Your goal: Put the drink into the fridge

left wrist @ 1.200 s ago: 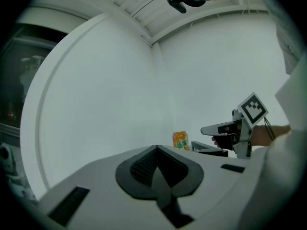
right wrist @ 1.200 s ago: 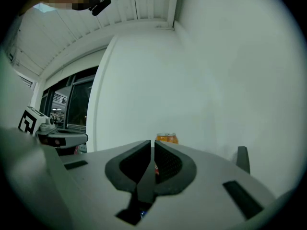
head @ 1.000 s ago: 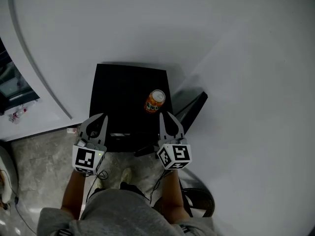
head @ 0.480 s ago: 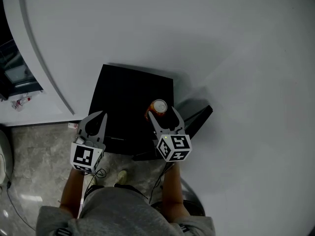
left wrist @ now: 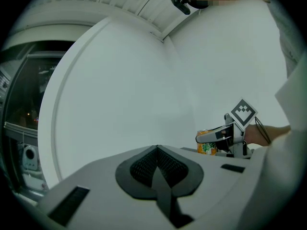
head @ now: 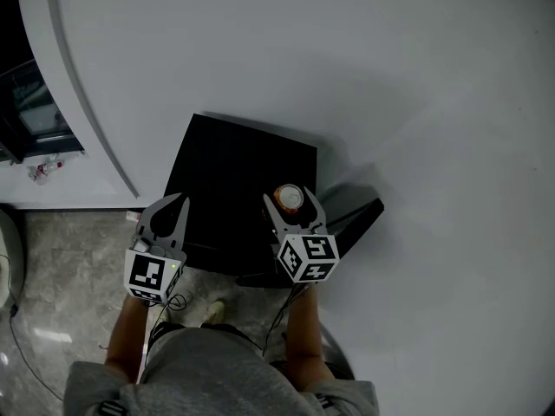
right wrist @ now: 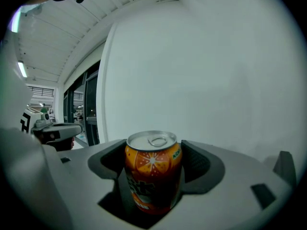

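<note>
Drink can stands upright on top of the black fridge, near its right front corner, and it's sitting right between the jaws of the right gripper! Those jaws have just been opening. They're spread wide now, one on each side of the can and not squeezing it.

Closest in are the grey shorts, with both forearms reaching forward side by side. The right forearm runs up to its marker cube, and the gripper points nearly level, nose just a touch down. The left gripper is held level over the fridge's near left edge, well apart from the can. Its jaws are pressed together with nothing in them, and its own cube faces up.

Past the hands, the fridge top is flat black, and from above its front face is out of sight. A dark slab juts out at its right side; I can't tell what that is. Grey stone floor shows to the left. Beyond everything is a white wall, with a curved white edge sweeping down on the left. The dark glazed area past that edge is too dim to read. The can's lower print lies in shadow and isn't legible.
</note>
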